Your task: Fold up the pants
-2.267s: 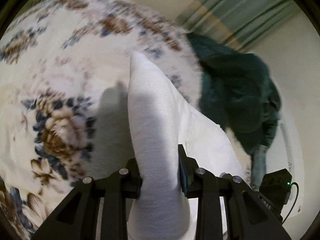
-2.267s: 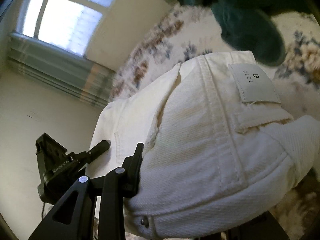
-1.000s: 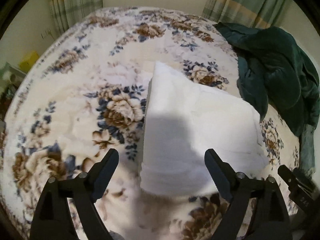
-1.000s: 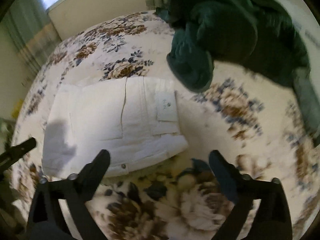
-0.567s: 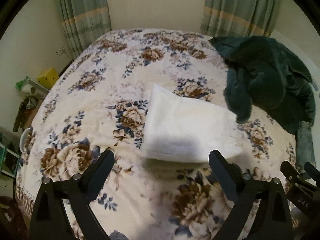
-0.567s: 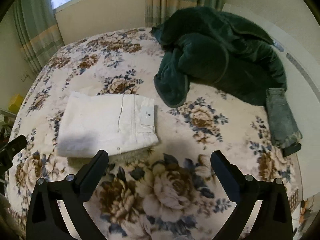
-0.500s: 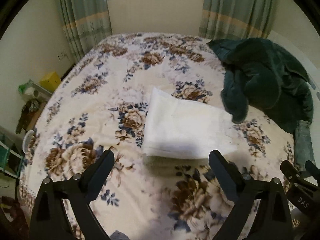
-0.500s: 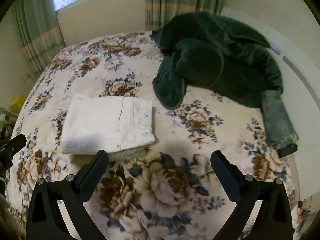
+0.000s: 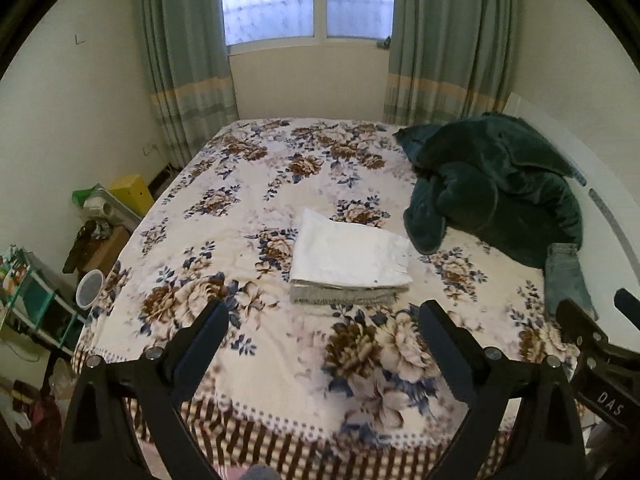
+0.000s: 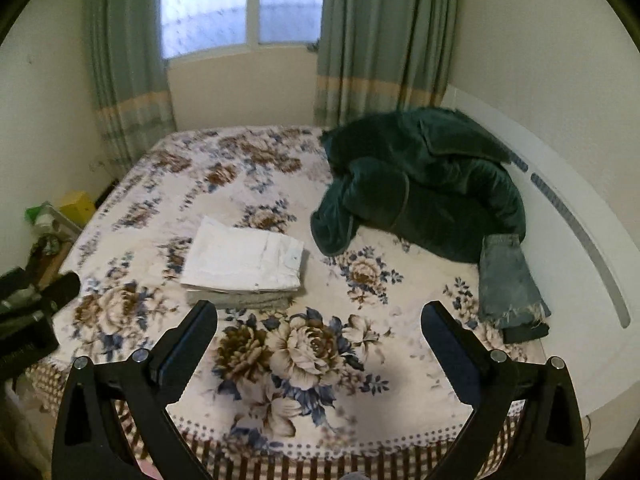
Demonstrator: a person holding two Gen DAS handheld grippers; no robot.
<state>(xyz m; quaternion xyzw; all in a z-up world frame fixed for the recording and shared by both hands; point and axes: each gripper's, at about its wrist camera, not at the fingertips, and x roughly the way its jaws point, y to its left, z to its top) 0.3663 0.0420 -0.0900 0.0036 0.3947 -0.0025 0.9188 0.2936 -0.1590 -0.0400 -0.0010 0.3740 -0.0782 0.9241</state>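
The white pants (image 9: 350, 258) lie folded in a flat rectangular stack on the floral bedspread (image 9: 256, 208), near the bed's middle. They also show in the right wrist view (image 10: 244, 260). My left gripper (image 9: 323, 320) is open and empty, held back above the bed's near edge, well short of the pants. My right gripper (image 10: 319, 322) is open and empty too, at the near edge, to the right of the stack. The other gripper's body shows at each view's side.
A dark green jacket (image 10: 420, 184) lies crumpled at the bed's right, with blue jeans (image 10: 506, 280) beside it near the white headboard (image 10: 580, 240). Shelves, a yellow box (image 9: 130, 192) and clutter stand left of the bed. Curtains and a window are behind.
Both grippers let go of the pants, opened wide and pulled back from the stack to the bed's near edge. The folded pants stay where they were laid.
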